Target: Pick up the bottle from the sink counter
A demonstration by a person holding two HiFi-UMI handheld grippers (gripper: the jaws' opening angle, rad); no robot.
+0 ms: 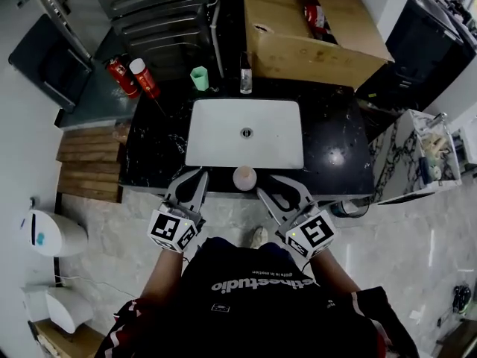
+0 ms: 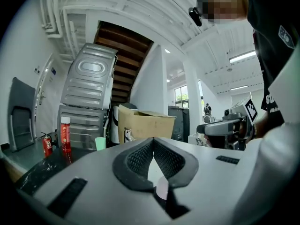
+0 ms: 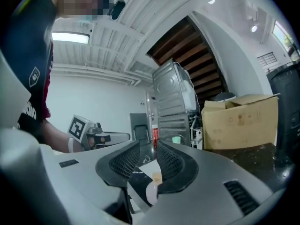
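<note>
A pale pink round-topped bottle [image 1: 244,177] stands at the front edge of the black sink counter [image 1: 332,151], just in front of the white basin [image 1: 216,136]. My left gripper [image 1: 192,183] hovers to its left, jaws meeting at the tips with nothing in them [image 2: 153,140]. My right gripper [image 1: 271,190] hovers to its right, with a clear gap between its jaws and nothing between them [image 3: 147,145]. Neither gripper touches the bottle. In both gripper views the bottle shows only as a pink patch below the jaws [image 2: 162,189] [image 3: 153,187].
At the back of the counter stand a red spray can [image 1: 144,77], a red extinguisher [image 1: 119,75], a green cup [image 1: 199,77] and a slim clear bottle [image 1: 246,74]. A large cardboard box [image 1: 313,32] sits behind on the right. Wooden steps [image 1: 88,161] lie to the left.
</note>
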